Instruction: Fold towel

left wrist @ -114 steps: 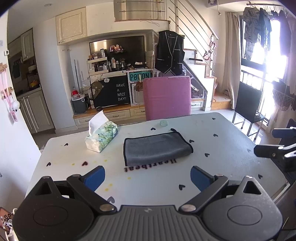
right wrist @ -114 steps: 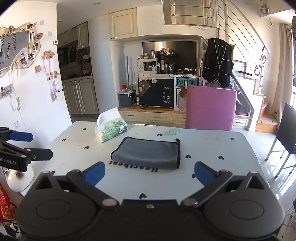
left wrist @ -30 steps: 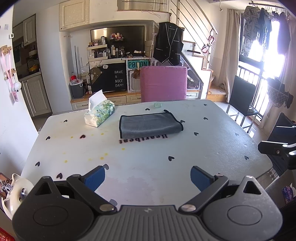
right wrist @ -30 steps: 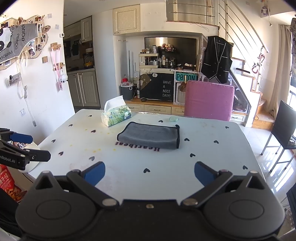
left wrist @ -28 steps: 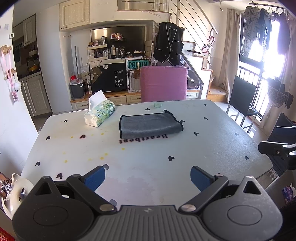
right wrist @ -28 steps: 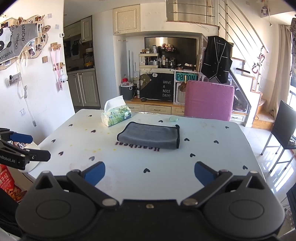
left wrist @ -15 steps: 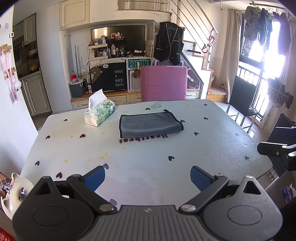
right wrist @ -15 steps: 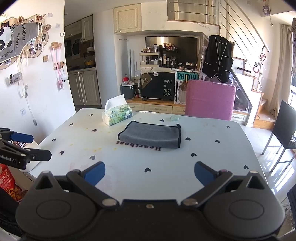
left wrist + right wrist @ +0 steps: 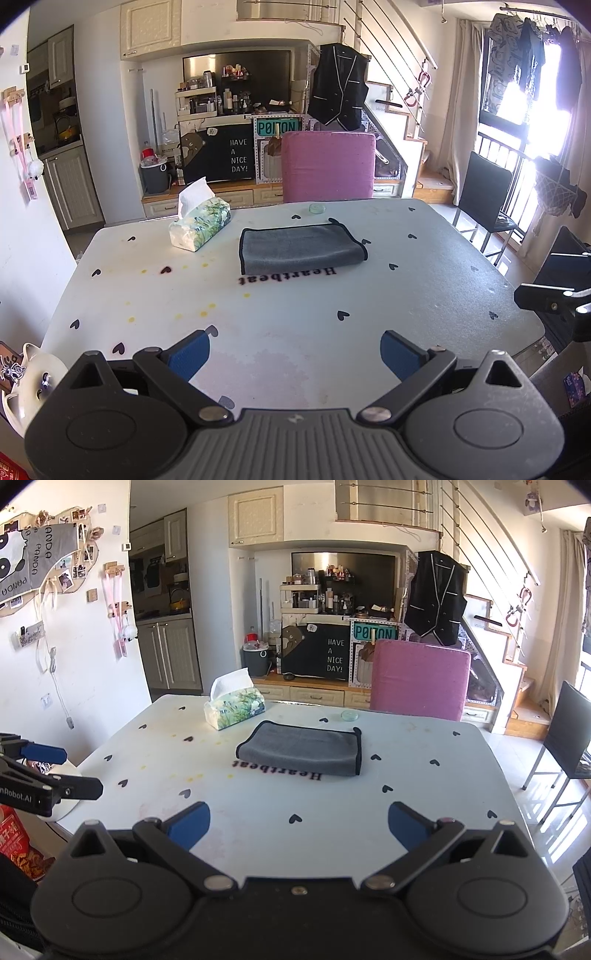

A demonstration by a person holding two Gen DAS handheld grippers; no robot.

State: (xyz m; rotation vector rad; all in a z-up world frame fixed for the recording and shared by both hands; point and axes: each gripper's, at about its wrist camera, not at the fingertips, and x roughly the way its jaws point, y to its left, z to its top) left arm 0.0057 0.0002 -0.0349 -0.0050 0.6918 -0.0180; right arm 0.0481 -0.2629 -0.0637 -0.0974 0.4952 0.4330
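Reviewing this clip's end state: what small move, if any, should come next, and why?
Probably none beyond keeping both grippers clear. The gray towel already lies folded flat on the table, and the left gripper and right gripper are open, empty and well short of it.

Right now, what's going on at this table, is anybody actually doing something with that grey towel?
Not at this moment. The grey towel lies folded flat on the table, just beyond the word "Heartbeat", with a tissue box to its left. A person holds the left gripper and the right gripper back at the near edge, both open and empty, touching nothing.
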